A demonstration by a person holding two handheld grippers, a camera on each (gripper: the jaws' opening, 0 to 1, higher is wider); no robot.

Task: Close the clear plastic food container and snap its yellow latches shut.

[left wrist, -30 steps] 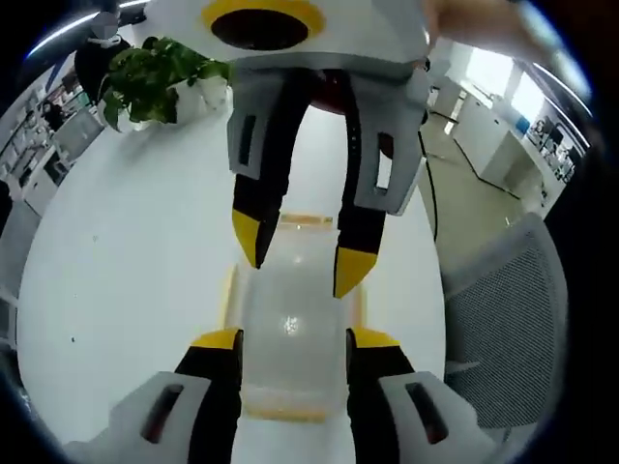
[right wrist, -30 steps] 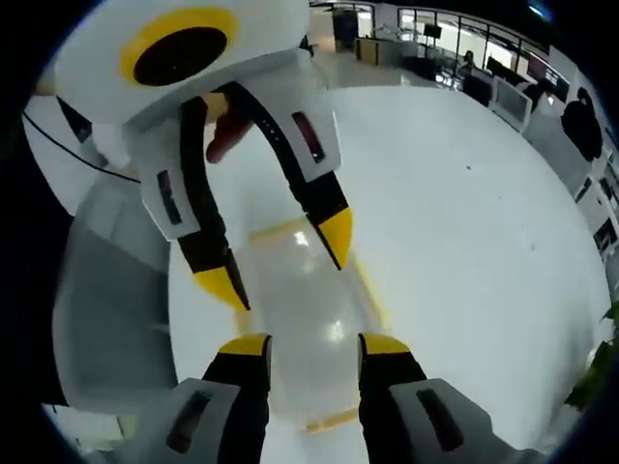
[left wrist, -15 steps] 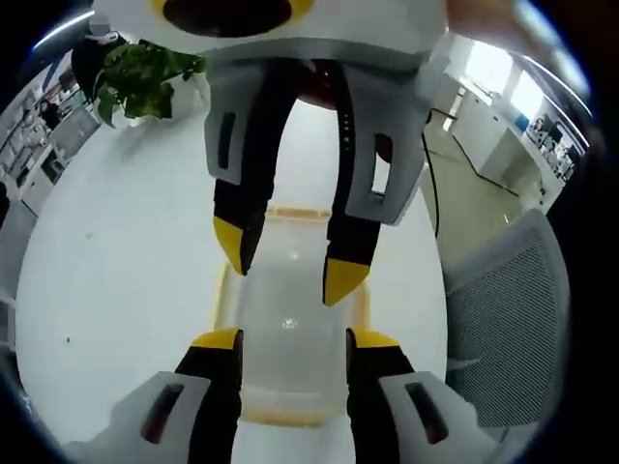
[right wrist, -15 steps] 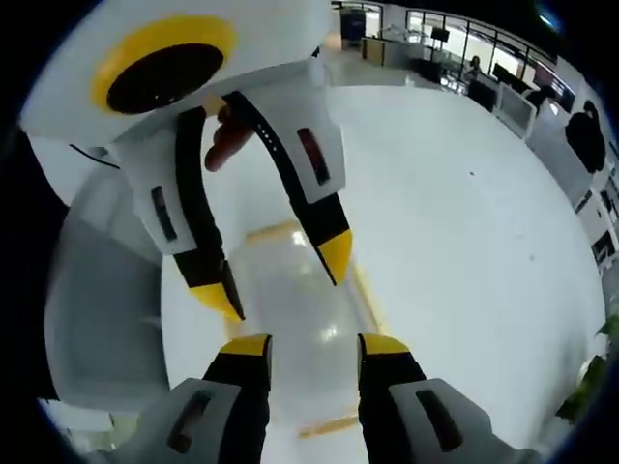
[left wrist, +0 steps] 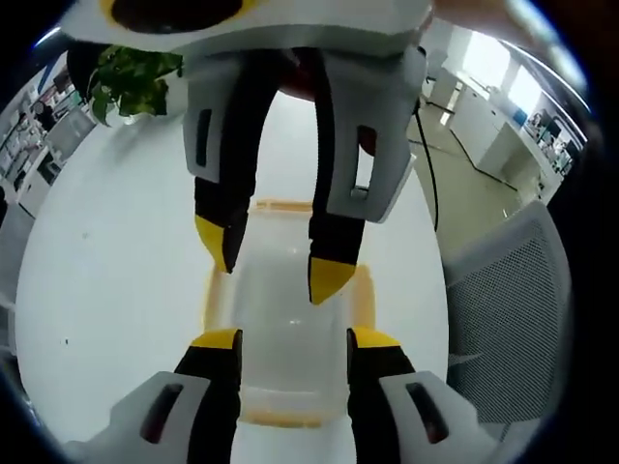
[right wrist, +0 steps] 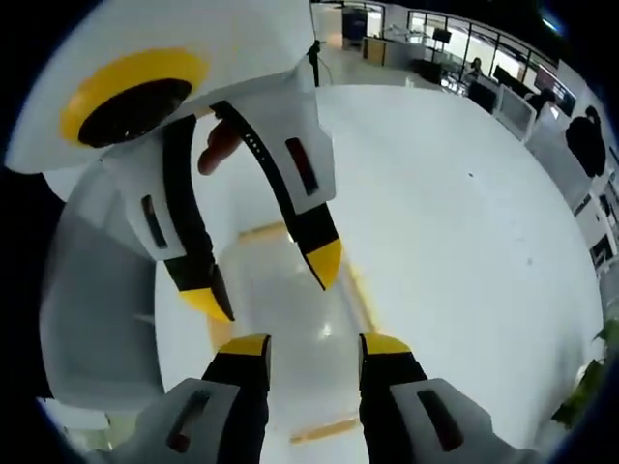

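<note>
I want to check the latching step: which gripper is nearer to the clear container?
Cannot tell; about equal. The left gripper and the right gripper face each other, both open, tips hanging over opposite ends of the clear food container on the white table.

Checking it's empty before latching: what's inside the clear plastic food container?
Through the clear plastic food container nothing is visible inside, only glare. Both claws, left claw and right claw, cover parts of it.

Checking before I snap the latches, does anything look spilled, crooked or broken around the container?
Nothing stands out. The clear container sits flat on the white table, no spill, both grippers open above it.
</note>
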